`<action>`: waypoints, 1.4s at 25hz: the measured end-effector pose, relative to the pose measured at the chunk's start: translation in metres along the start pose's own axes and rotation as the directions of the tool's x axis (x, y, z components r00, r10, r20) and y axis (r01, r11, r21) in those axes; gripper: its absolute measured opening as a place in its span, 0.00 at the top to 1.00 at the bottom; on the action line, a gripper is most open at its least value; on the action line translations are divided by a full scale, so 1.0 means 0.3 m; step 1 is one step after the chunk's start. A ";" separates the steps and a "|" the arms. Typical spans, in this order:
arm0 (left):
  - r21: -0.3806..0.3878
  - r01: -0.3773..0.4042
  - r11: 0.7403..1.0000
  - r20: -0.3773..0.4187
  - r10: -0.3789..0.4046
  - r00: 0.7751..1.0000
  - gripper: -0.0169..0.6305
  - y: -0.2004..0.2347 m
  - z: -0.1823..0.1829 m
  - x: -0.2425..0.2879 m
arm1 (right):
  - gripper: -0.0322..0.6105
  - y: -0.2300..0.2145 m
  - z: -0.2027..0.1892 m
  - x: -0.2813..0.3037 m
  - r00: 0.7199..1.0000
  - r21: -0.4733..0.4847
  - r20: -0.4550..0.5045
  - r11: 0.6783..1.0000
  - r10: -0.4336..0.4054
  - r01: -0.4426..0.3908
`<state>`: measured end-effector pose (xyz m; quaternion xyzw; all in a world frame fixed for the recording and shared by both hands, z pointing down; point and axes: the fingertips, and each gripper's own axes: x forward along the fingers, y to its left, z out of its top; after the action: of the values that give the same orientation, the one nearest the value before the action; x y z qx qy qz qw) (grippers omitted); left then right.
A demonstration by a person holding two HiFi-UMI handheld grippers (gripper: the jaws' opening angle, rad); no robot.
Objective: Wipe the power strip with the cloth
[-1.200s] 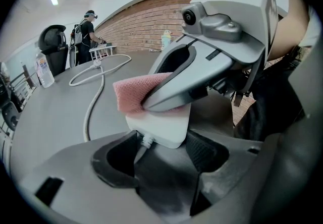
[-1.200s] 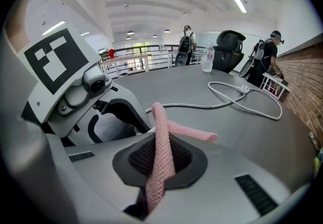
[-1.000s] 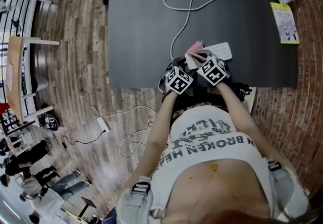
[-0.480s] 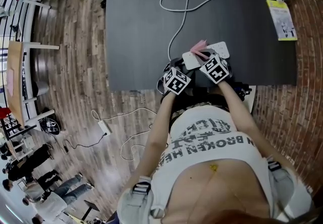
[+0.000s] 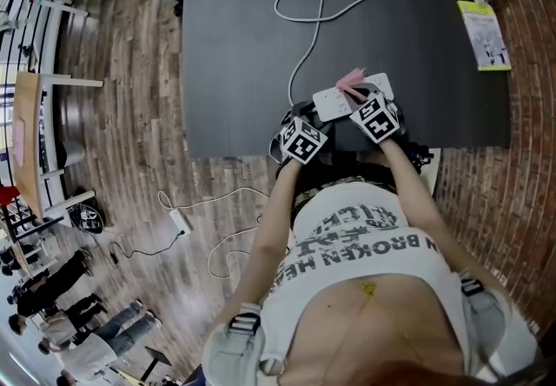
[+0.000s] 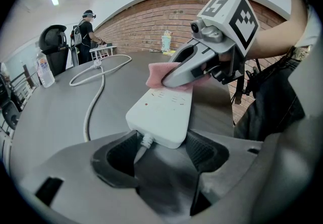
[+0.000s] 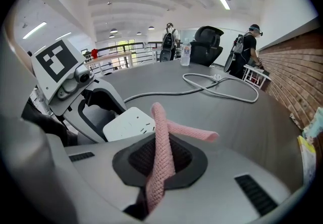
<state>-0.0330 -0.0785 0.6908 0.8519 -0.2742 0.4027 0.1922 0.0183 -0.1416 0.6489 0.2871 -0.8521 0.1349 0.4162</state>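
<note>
On table (image 5: 243, 45), left gripper (image 6: 162, 148) clamps power strip (image 6: 162, 112), right gripper (image 7: 159, 163) pinches cloth (image 7: 162, 132)

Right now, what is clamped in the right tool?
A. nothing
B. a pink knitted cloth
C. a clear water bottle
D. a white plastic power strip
B: in the right gripper view the pink knitted cloth rises from between the jaws of the right tool, while the white plastic power strip sits in the left tool.
</note>
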 end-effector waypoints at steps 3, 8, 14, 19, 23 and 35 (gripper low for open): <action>-0.001 0.001 1.000 0.000 -0.001 1.000 0.54 -0.001 -0.001 0.000 | 0.92 -0.016 -0.010 -0.007 1.000 0.003 -0.005 1.000 -0.007 0.007; -0.002 0.002 1.000 0.002 -0.002 1.000 0.54 0.000 0.003 0.000 | 0.92 -0.037 -0.021 -0.017 1.000 0.013 -0.012 1.000 -0.014 0.014; -0.001 0.000 1.000 0.002 0.000 1.000 0.54 -0.001 0.000 0.004 | 0.92 -0.074 -0.047 -0.032 0.999 0.027 -0.015 0.999 -0.040 0.041; -0.002 -0.001 1.000 0.004 0.001 1.000 0.54 -0.002 -0.001 0.004 | 0.92 -0.109 -0.069 -0.051 0.998 0.046 -0.015 0.997 -0.064 0.065; -0.003 -0.001 1.000 0.003 0.001 1.000 0.54 0.001 0.003 0.001 | 0.92 -0.130 -0.078 -0.061 0.997 0.053 -0.017 0.996 -0.074 0.075; -0.004 -0.001 1.000 -0.003 0.001 1.000 0.54 -0.002 0.000 0.005 | 0.92 -0.223 -0.138 -0.105 0.991 0.093 -0.037 0.987 -0.128 0.131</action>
<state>-0.0319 -0.0785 0.6919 0.8507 -0.2753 0.4036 0.1941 0.1001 -0.1637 0.6492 0.3593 -0.8178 0.1525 0.4230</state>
